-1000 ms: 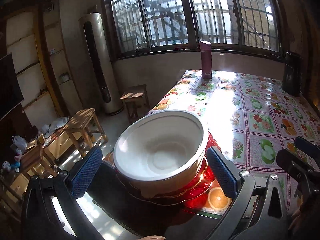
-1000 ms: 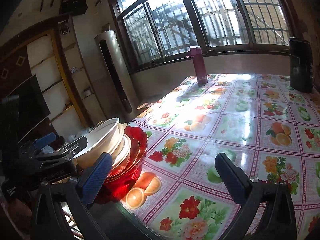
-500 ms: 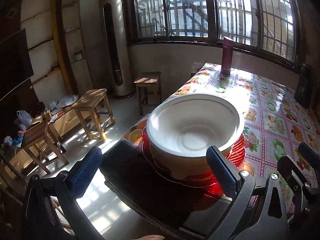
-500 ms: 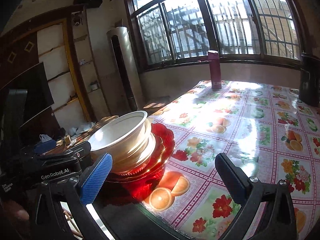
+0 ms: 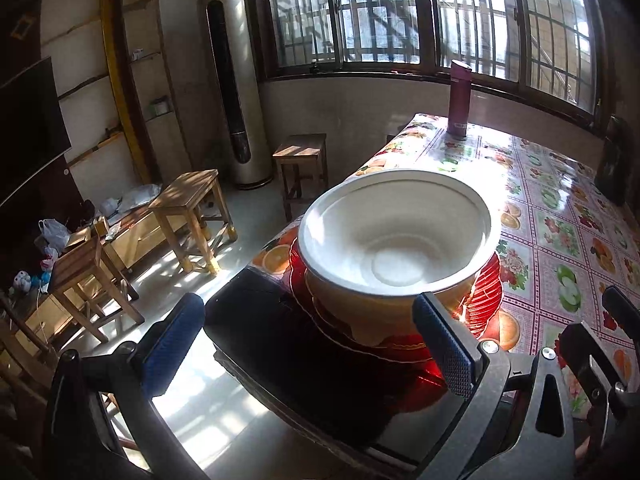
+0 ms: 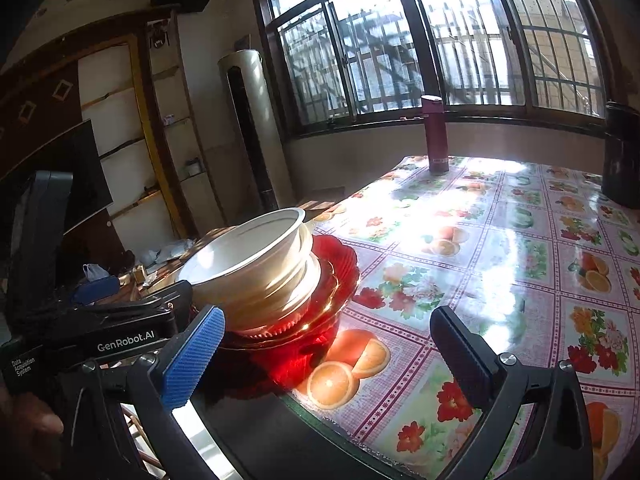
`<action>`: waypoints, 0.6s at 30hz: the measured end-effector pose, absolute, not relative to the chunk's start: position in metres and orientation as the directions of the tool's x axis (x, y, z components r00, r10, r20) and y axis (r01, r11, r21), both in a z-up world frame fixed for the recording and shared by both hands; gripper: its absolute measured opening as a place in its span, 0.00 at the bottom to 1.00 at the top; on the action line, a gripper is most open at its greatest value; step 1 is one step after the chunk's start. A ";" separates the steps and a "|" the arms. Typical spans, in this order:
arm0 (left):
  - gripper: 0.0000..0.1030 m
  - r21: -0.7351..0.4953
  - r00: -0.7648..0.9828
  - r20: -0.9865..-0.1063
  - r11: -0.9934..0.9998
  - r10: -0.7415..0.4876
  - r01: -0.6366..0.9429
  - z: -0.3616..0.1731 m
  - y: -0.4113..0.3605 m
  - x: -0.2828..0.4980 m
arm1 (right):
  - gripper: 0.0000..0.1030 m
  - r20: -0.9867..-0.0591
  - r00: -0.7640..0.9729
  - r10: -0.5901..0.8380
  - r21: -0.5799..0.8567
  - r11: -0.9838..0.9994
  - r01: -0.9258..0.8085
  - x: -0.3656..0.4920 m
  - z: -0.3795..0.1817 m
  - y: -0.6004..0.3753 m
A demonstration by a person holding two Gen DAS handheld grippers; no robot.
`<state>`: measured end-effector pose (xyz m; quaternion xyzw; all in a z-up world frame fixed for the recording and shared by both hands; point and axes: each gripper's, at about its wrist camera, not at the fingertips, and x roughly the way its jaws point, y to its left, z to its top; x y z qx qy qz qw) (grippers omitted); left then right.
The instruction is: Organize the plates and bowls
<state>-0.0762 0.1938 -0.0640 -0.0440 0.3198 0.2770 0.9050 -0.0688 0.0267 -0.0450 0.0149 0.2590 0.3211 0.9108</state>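
1. The left gripper (image 5: 312, 348) has drawn back toward the near left corner over the last second; its jaws are spread wide and grip nothing, the stack now ahead of the fingertips, not between them.
2. The bowl (image 5: 396, 248) sits nested on white dishes atop red plates (image 5: 486, 290), at the near left corner of the table (image 6: 500, 240).
3. The right gripper (image 6: 326, 354) hangs released, right of the stack, well apart.
4. With both claws clear, the stacking looks finished.
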 end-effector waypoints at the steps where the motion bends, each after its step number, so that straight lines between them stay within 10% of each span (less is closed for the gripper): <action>1: 1.00 0.098 0.640 -0.605 0.842 0.473 -0.530 -0.065 0.194 -0.076 | 1.00 -0.463 0.659 0.593 0.195 0.793 -0.577 -0.068 -0.045 0.026; 18: 1.00 0.099 0.618 -0.635 0.842 0.463 -0.529 -0.076 0.203 -0.074 | 1.00 -0.487 0.642 0.592 0.209 0.793 -0.572 -0.061 -0.052 0.033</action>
